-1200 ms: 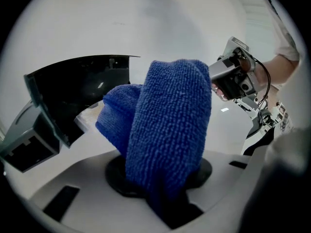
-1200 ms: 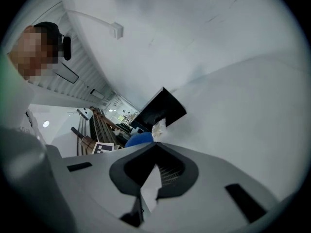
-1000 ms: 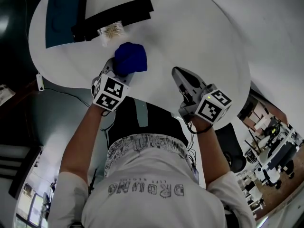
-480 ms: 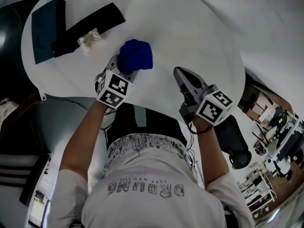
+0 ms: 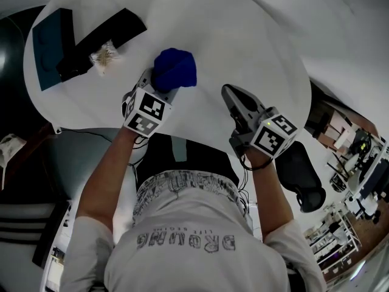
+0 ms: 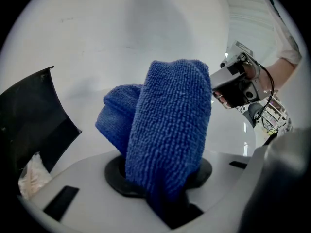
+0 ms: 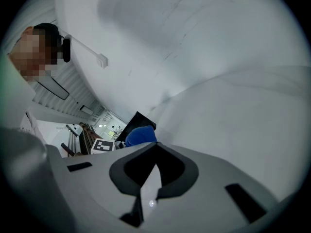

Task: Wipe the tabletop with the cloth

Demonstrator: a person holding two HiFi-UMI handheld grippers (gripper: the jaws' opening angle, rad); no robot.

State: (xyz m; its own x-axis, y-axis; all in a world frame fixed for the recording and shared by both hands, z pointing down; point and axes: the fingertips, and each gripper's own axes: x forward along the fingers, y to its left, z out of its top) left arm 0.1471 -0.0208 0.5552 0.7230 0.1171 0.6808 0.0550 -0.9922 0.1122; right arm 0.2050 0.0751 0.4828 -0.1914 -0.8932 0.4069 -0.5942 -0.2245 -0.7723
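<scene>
Left gripper (image 5: pixel 155 89): fingers pinched on a fold of the blue cloth (image 5: pixel 175 69). The rest of the cloth is bunched up ahead of the fingertips. Whether it is pressed flat on the white tabletop (image 5: pixel 249 38) cannot be told.

Right gripper (image 5: pixel 230 97): fingers drawn together, nothing between them. It is held over bare tabletop, well apart from the cloth.

A small crinkled packet (image 5: pixel 101 58) and a black strip (image 5: pixel 103 35) are noted just to the left of and beyond the left fingertips.

Risks, as judged:
- Only a narrow fold appears to be gripped, so drag on the tabletop could pull the cloth free.
- With the cloth bunched, little surface would be wiped.
- A leftward stroke could sweep the packet along or catch the strip.
</scene>
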